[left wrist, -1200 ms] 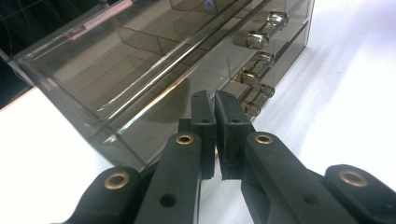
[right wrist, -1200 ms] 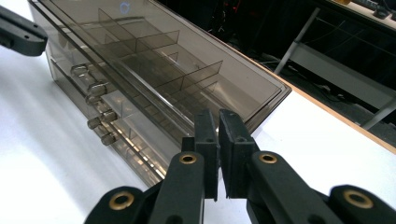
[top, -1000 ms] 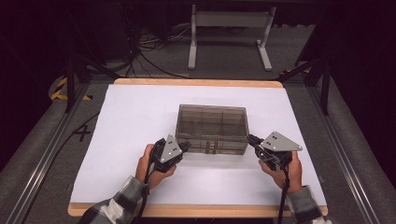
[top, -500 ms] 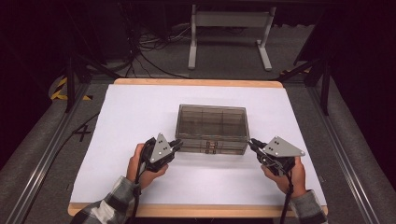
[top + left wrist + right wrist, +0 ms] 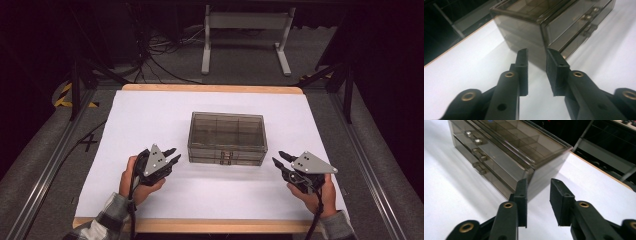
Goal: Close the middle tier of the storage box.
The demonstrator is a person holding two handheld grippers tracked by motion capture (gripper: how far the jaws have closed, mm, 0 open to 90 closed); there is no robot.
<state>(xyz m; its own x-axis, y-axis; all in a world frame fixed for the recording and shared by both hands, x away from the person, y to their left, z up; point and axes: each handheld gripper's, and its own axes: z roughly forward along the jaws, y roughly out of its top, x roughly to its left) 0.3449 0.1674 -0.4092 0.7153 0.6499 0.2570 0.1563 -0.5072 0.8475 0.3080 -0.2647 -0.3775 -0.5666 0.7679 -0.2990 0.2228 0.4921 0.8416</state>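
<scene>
- A smoky, see-through drawer box (image 5: 227,137) is sitting near the middle of the white tabletop (image 5: 150,115), its drawer fronts facing the person's side.
- Small handles (image 5: 479,153) are showing on the stacked drawer fronts in the right gripper view, and a gridded top compartment is showing through the lid.
- The left gripper (image 5: 171,156) is hovering just beside the box's near left corner, apart from it; the person's left hand (image 5: 135,181) is gripping it from behind.
- Its jaws have just been opening and are standing a little apart, with nothing between them; in the left gripper view (image 5: 536,72) they are pointing at the box's corner, with bare tabletop lying in the gap.
- The right gripper (image 5: 280,159) is hovering near the box's near right corner, slightly farther off than the left one, with the right hand (image 5: 320,195) holding it.
- Its jaws have likewise just been opening and are standing somewhat apart, clamping nothing; in the right gripper view (image 5: 537,202) they are aiming at the box's end wall.
- Neither gripper is touching the box.
- A grey metal stand (image 5: 245,35) is standing on the floor beyond the table's far edge.
</scene>
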